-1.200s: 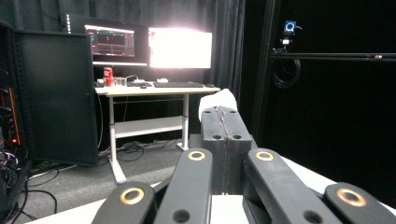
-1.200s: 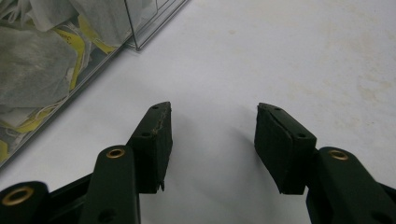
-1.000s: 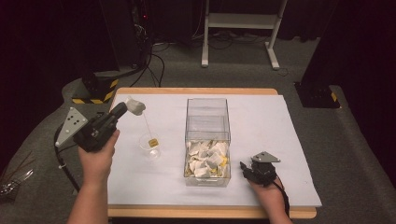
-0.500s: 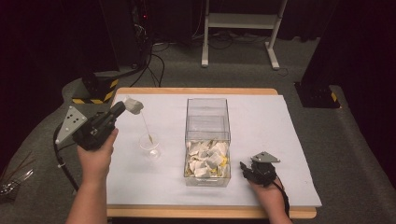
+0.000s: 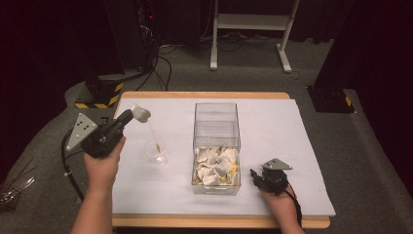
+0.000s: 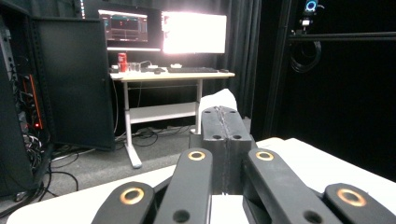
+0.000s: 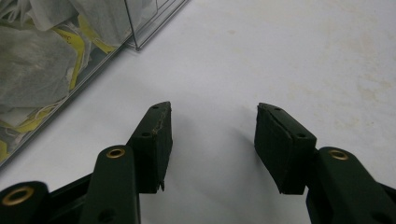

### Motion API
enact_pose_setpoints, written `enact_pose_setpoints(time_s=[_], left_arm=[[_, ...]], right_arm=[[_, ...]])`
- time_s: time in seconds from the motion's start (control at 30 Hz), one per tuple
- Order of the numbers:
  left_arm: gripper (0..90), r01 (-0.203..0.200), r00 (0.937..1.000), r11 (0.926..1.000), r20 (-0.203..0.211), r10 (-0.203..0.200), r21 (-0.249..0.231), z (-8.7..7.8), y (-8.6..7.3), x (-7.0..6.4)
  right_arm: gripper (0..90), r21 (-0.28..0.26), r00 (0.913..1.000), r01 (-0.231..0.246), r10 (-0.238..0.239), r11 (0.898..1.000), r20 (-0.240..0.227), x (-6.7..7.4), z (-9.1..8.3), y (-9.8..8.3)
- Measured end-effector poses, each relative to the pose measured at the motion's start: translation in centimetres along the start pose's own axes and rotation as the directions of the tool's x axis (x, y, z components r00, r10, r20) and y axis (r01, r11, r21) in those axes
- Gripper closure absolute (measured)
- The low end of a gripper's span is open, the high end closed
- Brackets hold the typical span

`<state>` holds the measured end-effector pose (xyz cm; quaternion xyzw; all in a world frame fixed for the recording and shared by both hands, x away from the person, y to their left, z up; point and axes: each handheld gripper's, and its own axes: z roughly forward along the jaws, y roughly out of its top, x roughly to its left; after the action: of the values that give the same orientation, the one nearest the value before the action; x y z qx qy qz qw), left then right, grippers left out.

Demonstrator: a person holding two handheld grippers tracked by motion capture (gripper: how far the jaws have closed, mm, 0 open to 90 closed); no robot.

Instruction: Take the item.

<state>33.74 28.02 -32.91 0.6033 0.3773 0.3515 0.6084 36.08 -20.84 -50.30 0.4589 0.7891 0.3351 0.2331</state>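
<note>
The jaws of our left gripper [image 5: 130, 116] press flat together on a tea bag [image 5: 141, 113], whose white pouch bulges out past the pads in the left gripper view [image 6: 218, 99]. Our right gripper [image 5: 256, 175] holds nothing; its jaws stand partly apart over bare white table cover [image 7: 280, 56].

We take the clear box [image 5: 216, 127] of tea bags as our landmark. Our left hand [image 5: 103, 163] is raised well to the left of the box, forearm coming up from the near edge, the gripper tilted up and away. From the pinched pouch a string [image 5: 152, 132] hangs down into a small clear cup [image 5: 157, 152], which stands just left of the box; the yellow tag [image 5: 158, 146] sits inside the cup. Our right hand [image 5: 275, 200] rests on the cover just right of the box's near corner, gripper low and pointing towards it.

Against a second ago, the tag has dropped from above the cup's rim into the cup, while the cup, the box and our right hand keep their places.
</note>
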Motion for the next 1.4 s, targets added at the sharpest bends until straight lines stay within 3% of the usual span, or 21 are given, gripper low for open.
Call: enact_pose_setpoints(time_s=[0.7, 1.4], left_arm=[[90.0, 0.013, 0.9999, 0.9969, -0.003, -0.013, 0.078, 0.2, -3.5, 0.2], [90.0, 0.009, 0.9999, 0.9854, 0.003, -0.010, 0.170, 0.7, -6.5, 0.0]], right_arm=[[46.6, 0.001, 1.0000, -0.002, 0.002, 1.000, -0.001, 0.0, 0.0, 0.0], [46.6, 0.000, 1.0000, 0.000, 0.000, 1.000, 0.000, 0.1, 0.0, 0.0]])
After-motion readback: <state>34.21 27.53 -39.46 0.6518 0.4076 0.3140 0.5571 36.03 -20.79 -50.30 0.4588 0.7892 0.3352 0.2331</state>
